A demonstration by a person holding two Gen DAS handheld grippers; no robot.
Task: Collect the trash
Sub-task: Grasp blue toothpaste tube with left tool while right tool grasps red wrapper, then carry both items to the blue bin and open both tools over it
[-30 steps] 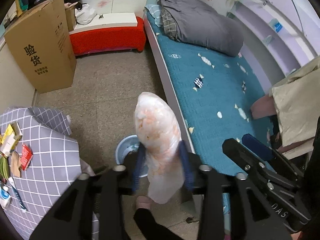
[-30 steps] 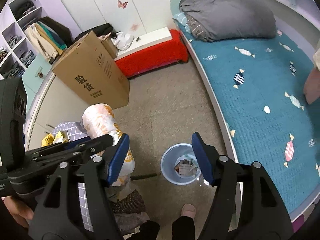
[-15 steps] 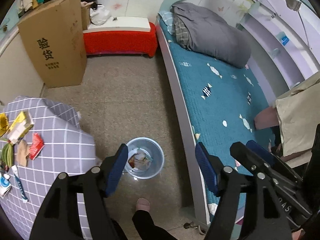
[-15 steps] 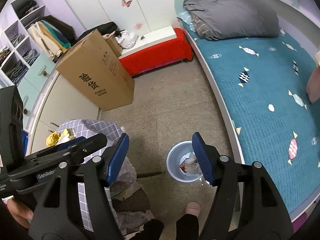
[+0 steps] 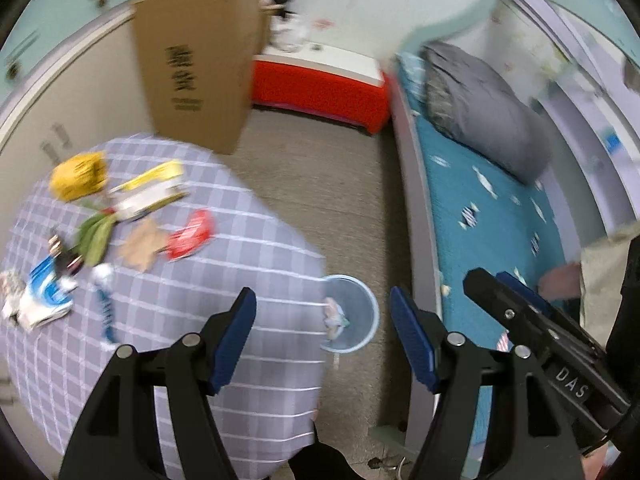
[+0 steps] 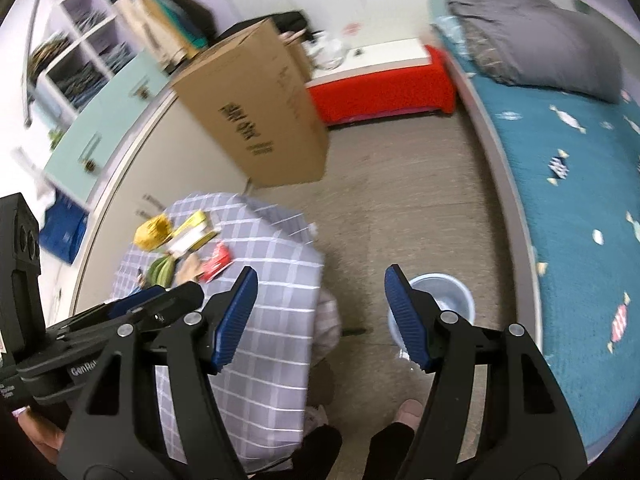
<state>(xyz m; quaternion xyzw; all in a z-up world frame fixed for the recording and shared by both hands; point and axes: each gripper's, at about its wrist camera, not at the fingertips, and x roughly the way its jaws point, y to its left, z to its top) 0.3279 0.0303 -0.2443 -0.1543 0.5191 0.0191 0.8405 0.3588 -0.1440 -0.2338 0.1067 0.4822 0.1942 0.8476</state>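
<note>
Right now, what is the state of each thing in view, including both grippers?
Left gripper: open, holding nothing.
Right gripper: open, holding nothing.
Trash bin: upright on the floor beside the table, some trash inside.
Red wrapper: lying flat on the table, not collected.
Yellow bag: crumpled, on the table.
Cardboard box: standing on the floor, top flaps open.
Blanket: bundled at the head of the bed.

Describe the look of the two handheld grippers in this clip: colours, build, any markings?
Both the left gripper and the right gripper have black plastic frames with silver rivets and ribbed blue fingers. Partial white lettering shows on their bodies: "DAS" and "Gen".
</note>
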